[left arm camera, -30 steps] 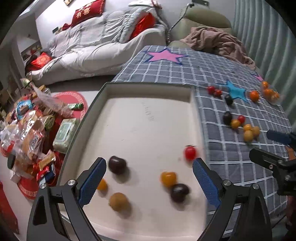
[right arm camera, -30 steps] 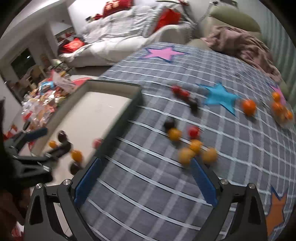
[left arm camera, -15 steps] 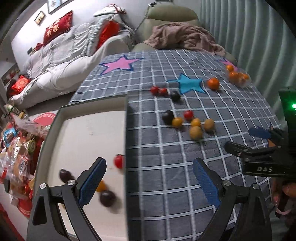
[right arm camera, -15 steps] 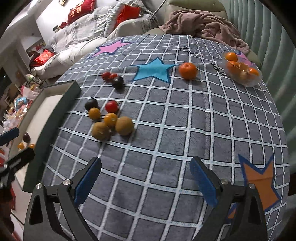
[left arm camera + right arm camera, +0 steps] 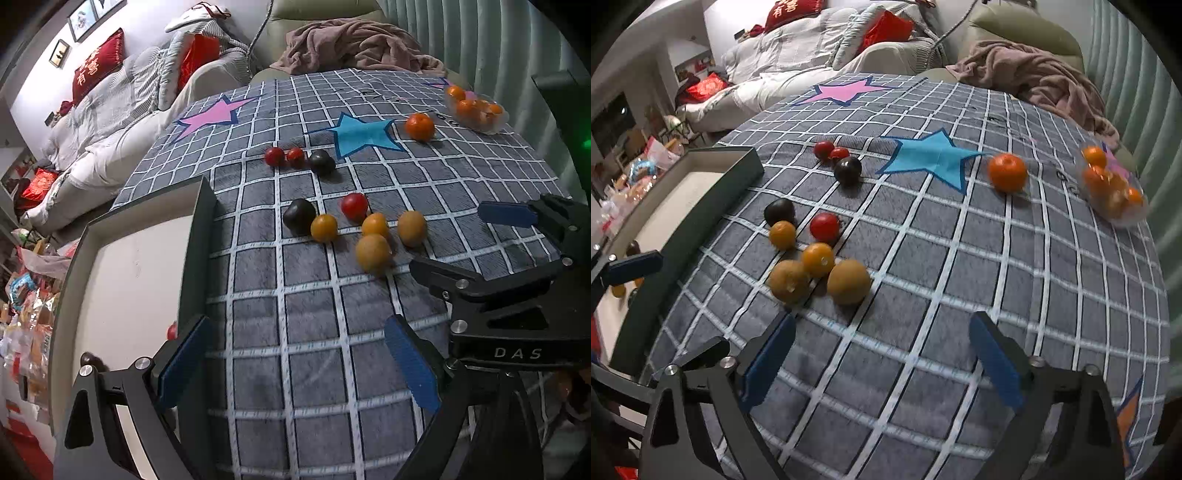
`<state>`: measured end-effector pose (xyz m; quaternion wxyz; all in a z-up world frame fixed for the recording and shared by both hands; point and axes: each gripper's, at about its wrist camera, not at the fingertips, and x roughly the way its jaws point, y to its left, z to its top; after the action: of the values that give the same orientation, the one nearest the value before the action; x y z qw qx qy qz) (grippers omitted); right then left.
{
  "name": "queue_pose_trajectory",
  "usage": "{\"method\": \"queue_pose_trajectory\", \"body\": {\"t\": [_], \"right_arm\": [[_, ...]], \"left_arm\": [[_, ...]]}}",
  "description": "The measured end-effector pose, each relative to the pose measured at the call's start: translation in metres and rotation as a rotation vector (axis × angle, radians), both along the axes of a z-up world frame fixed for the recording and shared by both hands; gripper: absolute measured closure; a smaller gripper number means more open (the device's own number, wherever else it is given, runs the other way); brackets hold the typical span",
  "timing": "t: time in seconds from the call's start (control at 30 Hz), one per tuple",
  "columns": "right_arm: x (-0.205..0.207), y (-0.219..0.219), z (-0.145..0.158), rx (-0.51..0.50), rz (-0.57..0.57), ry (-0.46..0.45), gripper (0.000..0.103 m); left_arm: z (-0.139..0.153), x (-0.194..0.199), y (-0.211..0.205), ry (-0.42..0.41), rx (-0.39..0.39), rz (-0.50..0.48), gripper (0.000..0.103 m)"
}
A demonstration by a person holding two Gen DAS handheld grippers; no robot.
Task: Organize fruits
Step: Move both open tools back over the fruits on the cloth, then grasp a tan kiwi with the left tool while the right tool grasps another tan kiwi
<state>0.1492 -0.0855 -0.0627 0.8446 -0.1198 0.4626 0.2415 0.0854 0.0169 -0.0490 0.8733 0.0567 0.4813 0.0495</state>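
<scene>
Grey checked tablecloth [image 5: 923, 258] with sewn stars, bearing loose small fruits [image 5: 820, 258], one orange [image 5: 1007, 172], a clear fruit tub [image 5: 1115, 188], a tray [image 5: 192, 258].

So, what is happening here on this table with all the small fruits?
A person holds two grippers and is sorting fruit into a tray. Both the left gripper and the right gripper are open and empty above the checked cloth. A few fruits lie in the tray, but a cluster of yellow, red and dark fruits sits on the cloth, with an orange farther back.
</scene>
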Motion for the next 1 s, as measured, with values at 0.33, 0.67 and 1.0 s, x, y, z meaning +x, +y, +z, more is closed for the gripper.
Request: {"method": "queue_pose_trajectory", "body": {"t": [0.33, 0.67, 1.0], "right_arm": [[0.014, 0.006, -0.004, 0.030, 0.093, 0.015, 0.070], [0.020, -0.024, -0.001, 0.119, 0.014, 0.051, 0.073], [0.012, -0.040, 0.000, 0.140, -0.020, 0.070, 0.073]], "left_arm": [[-0.008, 0.027, -0.018, -0.007, 0.023, -0.029, 0.008], [-0.016, 0.049, -0.032, 0.020, -0.019, -0.021, 0.040], [-0.015, 0.045, -0.037, 0.027, -0.078, -0.025, 0.073]]}}
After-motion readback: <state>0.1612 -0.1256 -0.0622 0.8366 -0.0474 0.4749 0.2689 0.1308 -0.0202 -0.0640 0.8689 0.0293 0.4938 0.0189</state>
